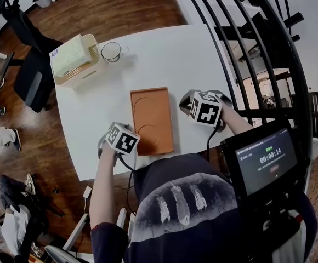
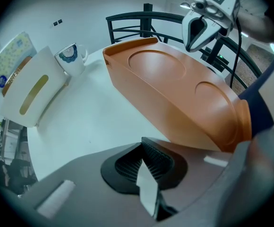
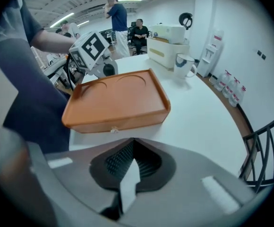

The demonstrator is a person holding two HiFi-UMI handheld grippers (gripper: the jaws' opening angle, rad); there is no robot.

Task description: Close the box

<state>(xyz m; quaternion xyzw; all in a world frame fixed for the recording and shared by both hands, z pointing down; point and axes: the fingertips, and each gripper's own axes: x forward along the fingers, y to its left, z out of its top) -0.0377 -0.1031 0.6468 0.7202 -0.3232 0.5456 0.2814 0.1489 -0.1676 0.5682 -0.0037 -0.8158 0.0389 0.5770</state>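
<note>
Orange flat rectangular box [image 1: 152, 120] sits shut mid-frame; its small knob [image 3: 112, 130] shows only from our right gripper [image 3: 133, 148], pinched together empty like our left gripper [image 2: 144, 150].

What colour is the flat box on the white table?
Orange-brown. The flat rectangular box shows best in the head view.

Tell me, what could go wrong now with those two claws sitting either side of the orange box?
The orange box lies close to the near edge of the table, so a shove from either side might slide it off. The left gripper and the right gripper both have their jaws together on nothing, so pressing the box's smooth top with them could skid rather than hold.
</note>
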